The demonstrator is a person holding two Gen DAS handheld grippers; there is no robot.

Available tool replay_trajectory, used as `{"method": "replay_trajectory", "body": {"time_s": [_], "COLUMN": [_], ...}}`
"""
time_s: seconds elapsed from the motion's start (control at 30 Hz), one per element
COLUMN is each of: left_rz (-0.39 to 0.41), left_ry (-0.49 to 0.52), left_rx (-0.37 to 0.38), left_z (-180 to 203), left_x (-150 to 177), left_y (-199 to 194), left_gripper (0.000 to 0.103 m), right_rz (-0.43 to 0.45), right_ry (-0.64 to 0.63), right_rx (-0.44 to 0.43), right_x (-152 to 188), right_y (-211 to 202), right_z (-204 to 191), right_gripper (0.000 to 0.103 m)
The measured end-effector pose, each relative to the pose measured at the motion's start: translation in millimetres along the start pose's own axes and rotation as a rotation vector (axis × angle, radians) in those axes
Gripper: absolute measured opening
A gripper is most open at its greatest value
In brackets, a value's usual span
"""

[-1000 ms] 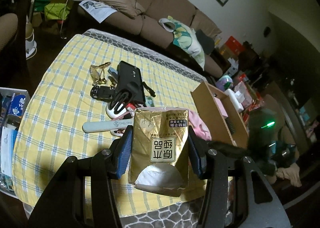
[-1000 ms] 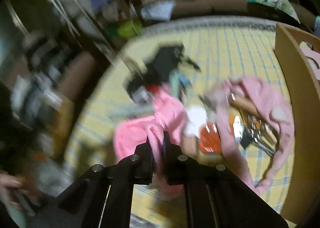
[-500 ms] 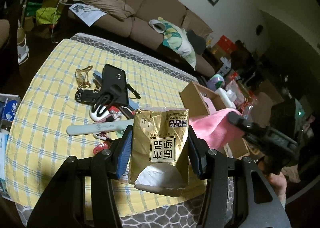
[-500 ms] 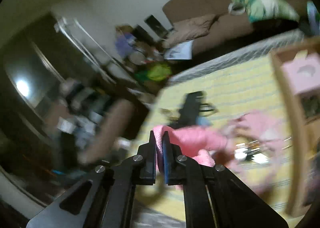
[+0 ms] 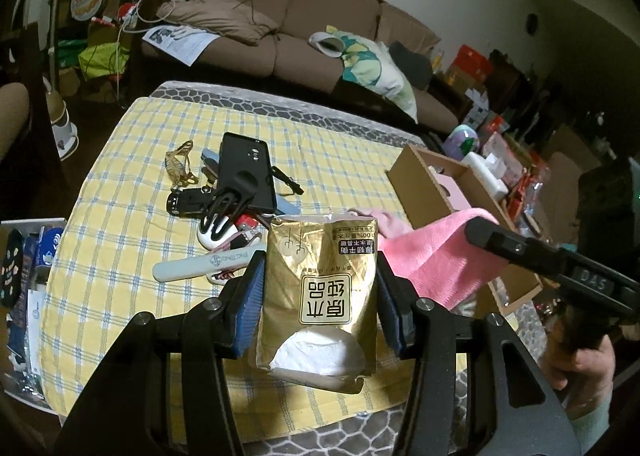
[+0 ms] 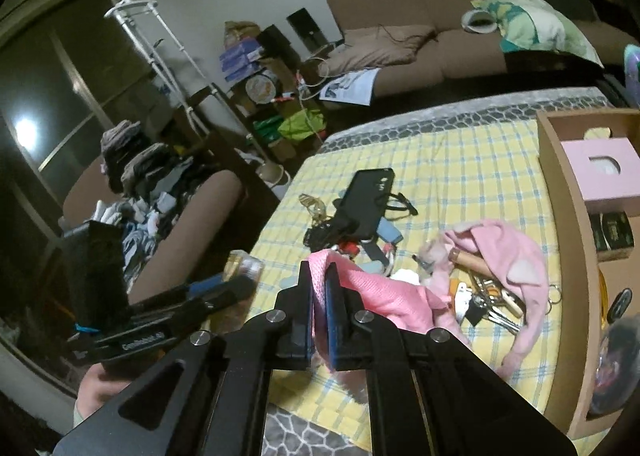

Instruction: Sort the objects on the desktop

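My left gripper (image 5: 318,268) is shut on a gold tissue pack (image 5: 320,288), held upright above the near edge of the yellow checked tablecloth (image 5: 120,224). To its right, my right gripper (image 5: 480,228) comes in from the side, shut on a pink cloth (image 5: 436,256) that drapes down from it. In the right wrist view the right gripper (image 6: 319,276) pinches that pink cloth (image 6: 376,296) between closed pads. The left gripper (image 6: 236,288) shows at lower left, with the gold pack (image 6: 240,264) blurred.
A pile lies mid-table: a black phone (image 5: 244,172), a white stick-shaped item (image 5: 200,264), a gold clip (image 5: 180,164). A pink garment (image 6: 512,256) lies over keys (image 6: 488,300). A wooden box (image 6: 560,216) with a pink tissue box (image 6: 600,172) stands on the right.
The right gripper has risen off the table with the pink cloth, which now hangs beside the gold pack. The left gripper has drawn back and up a little, still gripping the pack.
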State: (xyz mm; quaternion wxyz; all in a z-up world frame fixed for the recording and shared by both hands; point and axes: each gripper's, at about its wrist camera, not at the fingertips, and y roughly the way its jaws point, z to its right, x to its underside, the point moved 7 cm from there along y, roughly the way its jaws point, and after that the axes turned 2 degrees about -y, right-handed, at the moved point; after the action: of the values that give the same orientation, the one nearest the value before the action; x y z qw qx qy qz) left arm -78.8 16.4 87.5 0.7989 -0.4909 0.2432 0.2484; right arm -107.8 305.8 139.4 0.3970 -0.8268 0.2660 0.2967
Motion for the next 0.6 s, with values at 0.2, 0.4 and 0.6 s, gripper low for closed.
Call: {"method": "replay_trajectory", "body": {"time_s": [0.2,0.4,0.6], "left_rz": [-0.008,-0.012,-0.016], "left_ry": [0.016,0.015,0.014], "left_rx": [-0.013,-0.021,-0.01], "left_z": [1,-2,-2], "left_x": [1,1,2], "left_y": [2,2,2], "left_gripper": [0.048,0.048,0.048], "right_rz": [-0.015,-0.033,-0.223], "right_ry": [-0.002,0.006,-0.003], "right_rx": [0.004,0.046,0.298], "right_x": [3,7,34], "right_y": [6,11,37], "right_z": [0,10,50], "right_gripper": [0.006,0.006,0.04]}}
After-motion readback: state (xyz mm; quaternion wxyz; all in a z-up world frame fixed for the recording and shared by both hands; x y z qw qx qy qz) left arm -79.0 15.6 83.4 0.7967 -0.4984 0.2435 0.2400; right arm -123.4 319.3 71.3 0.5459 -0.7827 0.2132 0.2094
